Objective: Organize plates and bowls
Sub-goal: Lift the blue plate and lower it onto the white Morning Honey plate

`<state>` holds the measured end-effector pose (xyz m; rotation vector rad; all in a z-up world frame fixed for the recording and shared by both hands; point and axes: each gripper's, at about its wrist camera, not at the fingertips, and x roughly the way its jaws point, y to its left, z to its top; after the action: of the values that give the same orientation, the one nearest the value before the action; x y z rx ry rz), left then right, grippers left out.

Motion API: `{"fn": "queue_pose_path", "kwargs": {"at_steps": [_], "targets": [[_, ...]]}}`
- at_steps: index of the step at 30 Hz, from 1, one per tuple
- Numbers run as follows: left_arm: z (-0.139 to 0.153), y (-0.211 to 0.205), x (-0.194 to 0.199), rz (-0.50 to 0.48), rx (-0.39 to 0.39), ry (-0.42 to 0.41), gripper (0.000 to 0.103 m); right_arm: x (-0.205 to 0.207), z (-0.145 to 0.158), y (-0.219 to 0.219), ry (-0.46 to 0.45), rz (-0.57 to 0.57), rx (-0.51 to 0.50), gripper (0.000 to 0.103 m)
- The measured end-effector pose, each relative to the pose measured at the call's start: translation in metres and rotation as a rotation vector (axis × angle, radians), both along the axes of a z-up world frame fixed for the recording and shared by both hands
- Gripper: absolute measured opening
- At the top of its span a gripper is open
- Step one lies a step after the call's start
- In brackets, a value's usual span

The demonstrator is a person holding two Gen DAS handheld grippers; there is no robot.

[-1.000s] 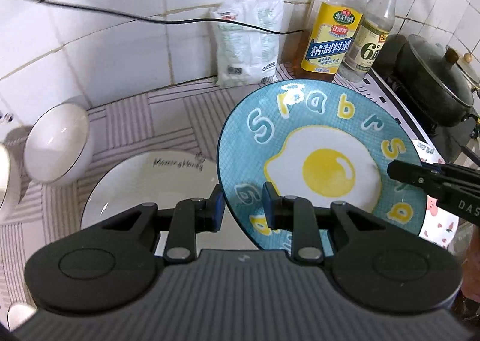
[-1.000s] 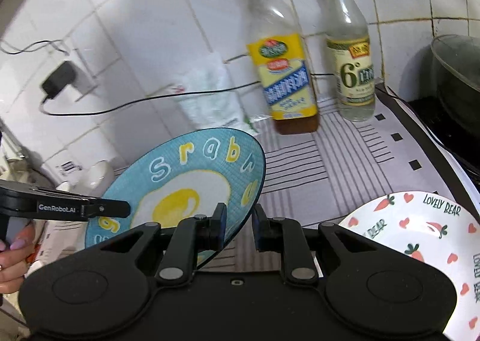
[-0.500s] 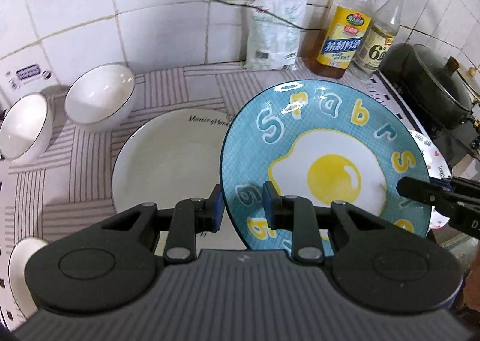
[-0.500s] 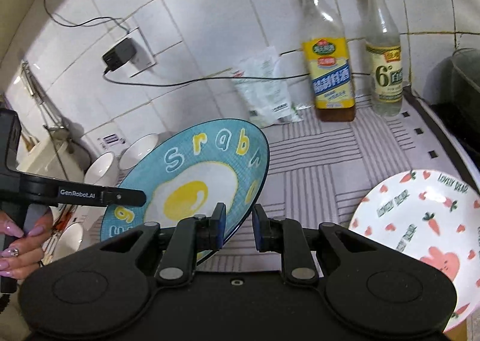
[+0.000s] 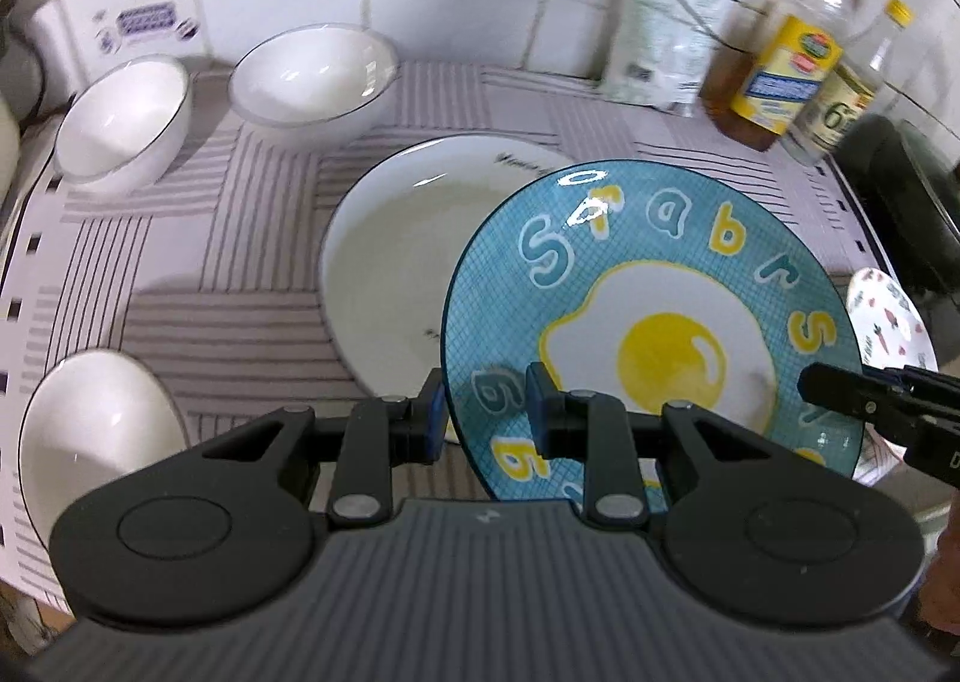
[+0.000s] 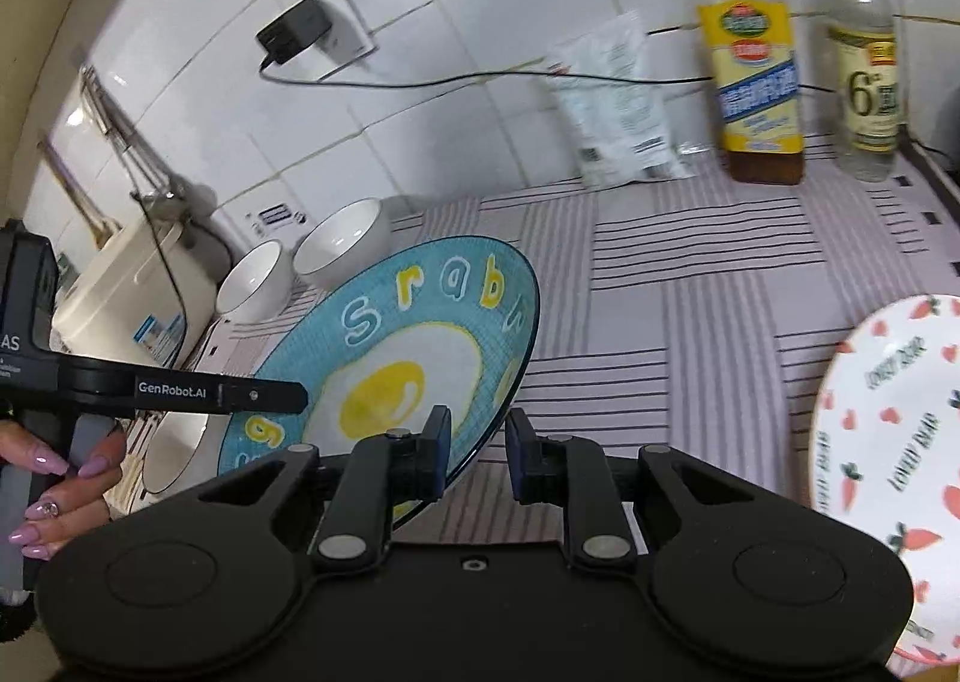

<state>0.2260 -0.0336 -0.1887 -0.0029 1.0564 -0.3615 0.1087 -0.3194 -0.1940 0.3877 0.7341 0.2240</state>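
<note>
Egg plate [image 5: 654, 322] rim clamped between left claw [image 5: 486, 412] pads, opposite rim in right claw [image 6: 477, 445], tilted above white plate [image 5: 390, 262] mid-counter

Hidden behind the blue egg plate [image 5: 654, 322]: the white plate's [image 5: 390, 256] right side and most of the carrot plate [image 5: 888, 316] — cut by the right wrist view's edge too — with bottle labels [image 5: 786, 75] blurred, unreadable.
</note>
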Motion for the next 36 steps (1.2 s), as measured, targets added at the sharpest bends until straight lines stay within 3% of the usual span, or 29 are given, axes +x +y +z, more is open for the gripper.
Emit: {"fn": "queue_pose_path", "kwargs": {"at_steps": [9,20,36], "targets": [[-0.011,0.024,0.023,0.053,-0.001,0.090,0.025,0.032,-0.010,0.017,0.035,0.065,0.014,0.024],[-0.027,0.027,0.051,0.059,0.044,0.150,0.026,0.051,-0.028,0.027,0.077,0.029,0.051,0.024],[-0.034,0.025,0.070,0.069,0.090,0.157,0.026,0.074,-0.030,0.049,0.138,0.047,-0.062,0.024]]}}
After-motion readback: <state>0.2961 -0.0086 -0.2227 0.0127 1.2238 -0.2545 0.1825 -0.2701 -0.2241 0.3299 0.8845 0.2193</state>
